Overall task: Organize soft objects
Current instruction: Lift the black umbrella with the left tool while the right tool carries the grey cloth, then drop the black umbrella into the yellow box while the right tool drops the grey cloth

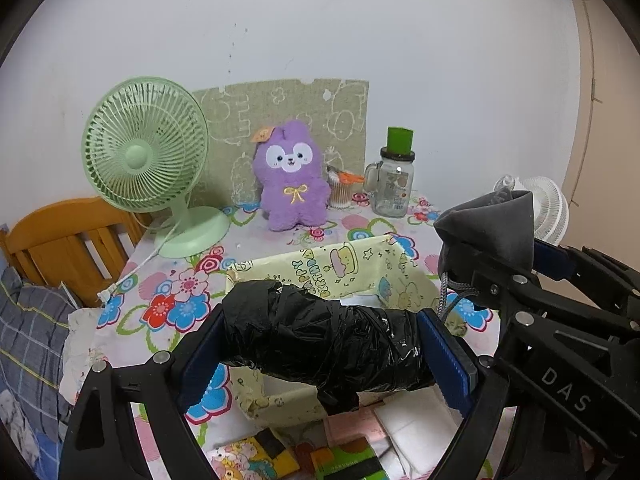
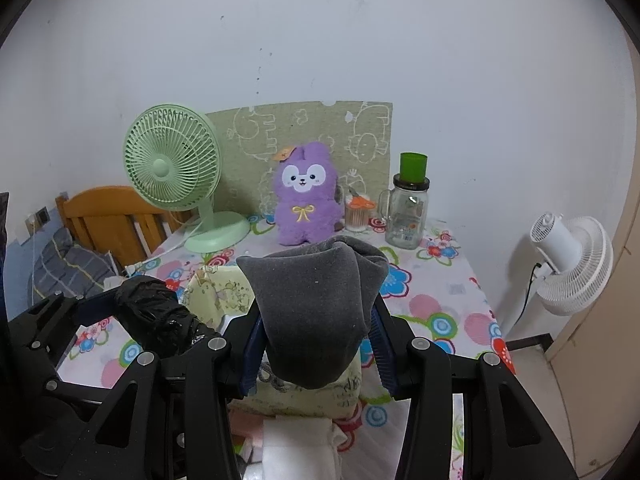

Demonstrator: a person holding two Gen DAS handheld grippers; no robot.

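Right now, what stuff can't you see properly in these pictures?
- Inside of the yellow box: left wrist view, the black plastic bundle covers it; right wrist view, the grey pouch does.
- What the bundle holds: wrapped, cannot tell.
- Things at the table's near edge: both views, cut off by the picture edge and the grippers' arms.
- Glass jar label: too small to read.

The left claw point(image 1: 326, 340) grips a black plastic-wrapped bundle point(image 1: 320, 336) above a yellow cartoon-print box point(image 1: 352, 272) on the floral-covered surface point(image 1: 160, 304). At right, the right claw point(image 1: 520, 276) pinches a grey pouch point(image 1: 488, 224). Behind stand a green fan point(image 1: 148, 156), a purple plush point(image 1: 292, 176) and a glass jar point(image 1: 394, 184).
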